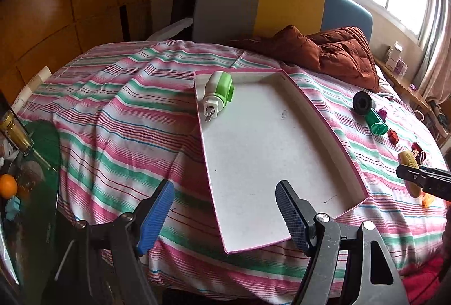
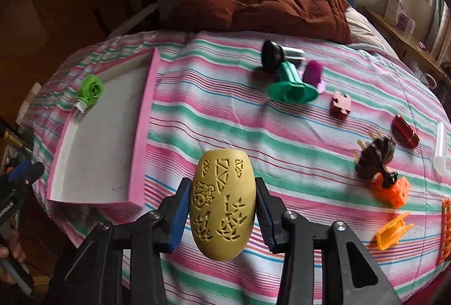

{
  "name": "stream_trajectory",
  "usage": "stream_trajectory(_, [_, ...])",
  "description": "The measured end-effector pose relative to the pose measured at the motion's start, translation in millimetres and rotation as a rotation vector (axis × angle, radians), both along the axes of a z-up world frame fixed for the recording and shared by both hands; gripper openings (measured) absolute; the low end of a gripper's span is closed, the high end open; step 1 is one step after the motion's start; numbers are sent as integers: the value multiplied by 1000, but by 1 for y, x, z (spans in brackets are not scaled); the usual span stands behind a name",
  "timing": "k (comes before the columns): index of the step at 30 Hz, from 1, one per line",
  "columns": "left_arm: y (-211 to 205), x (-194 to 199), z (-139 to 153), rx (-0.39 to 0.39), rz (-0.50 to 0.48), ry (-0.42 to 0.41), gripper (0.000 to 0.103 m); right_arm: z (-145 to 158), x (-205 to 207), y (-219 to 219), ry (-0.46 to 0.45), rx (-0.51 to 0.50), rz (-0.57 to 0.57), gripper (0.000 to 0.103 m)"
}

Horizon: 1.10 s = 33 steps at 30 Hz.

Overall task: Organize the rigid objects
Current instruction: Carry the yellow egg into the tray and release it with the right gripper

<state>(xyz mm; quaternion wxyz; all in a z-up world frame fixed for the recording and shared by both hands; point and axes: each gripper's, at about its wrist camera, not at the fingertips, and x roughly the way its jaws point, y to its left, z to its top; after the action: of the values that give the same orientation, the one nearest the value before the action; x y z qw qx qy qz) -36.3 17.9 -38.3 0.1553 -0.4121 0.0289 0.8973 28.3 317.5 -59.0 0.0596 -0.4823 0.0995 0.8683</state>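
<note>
My right gripper (image 2: 221, 184) is shut on a yellow carved egg (image 2: 220, 206), held upright above the striped bedspread (image 2: 253, 130). The same egg (image 1: 408, 159) shows at the right edge of the left wrist view. A shallow white tray with a pink rim (image 1: 267, 136) lies on the bed, with a green and white plug-in device (image 1: 218, 92) in its far left corner. My left gripper (image 1: 225, 186) hovers open over the tray's near end, with nothing between its fingers. From the right wrist view the tray (image 2: 98, 150) is to the left of the egg.
Loose pieces lie right of the tray: a black and silver part (image 2: 272, 55), a green funnel shape (image 2: 291, 85), a purple piece (image 2: 313, 71), a red puzzle block (image 2: 341, 103), a dark red cylinder (image 2: 404, 130) and an orange cube (image 2: 394, 189). A brown quilt (image 2: 282, 6) is behind.
</note>
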Motion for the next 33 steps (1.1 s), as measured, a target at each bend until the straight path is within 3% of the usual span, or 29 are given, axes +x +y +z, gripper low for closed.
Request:
stream_trajectory(5, [-9,-3,1,11,23,2,75,15,-27,-50,34,-50,119,43])
stream_trajectory(13, [-34,-11,1,25,90,-8,75,3,-81,-122,8,-90,261,43])
stream_trajectory(25, [-54,-23,-6,22,145,-28,75,-41,-168,-175,-74,-230,280,44])
stream_trajectory(33, [-54,-21,-6,18,150,-25,75,-31,-162,-169,-32,-274,263,44])
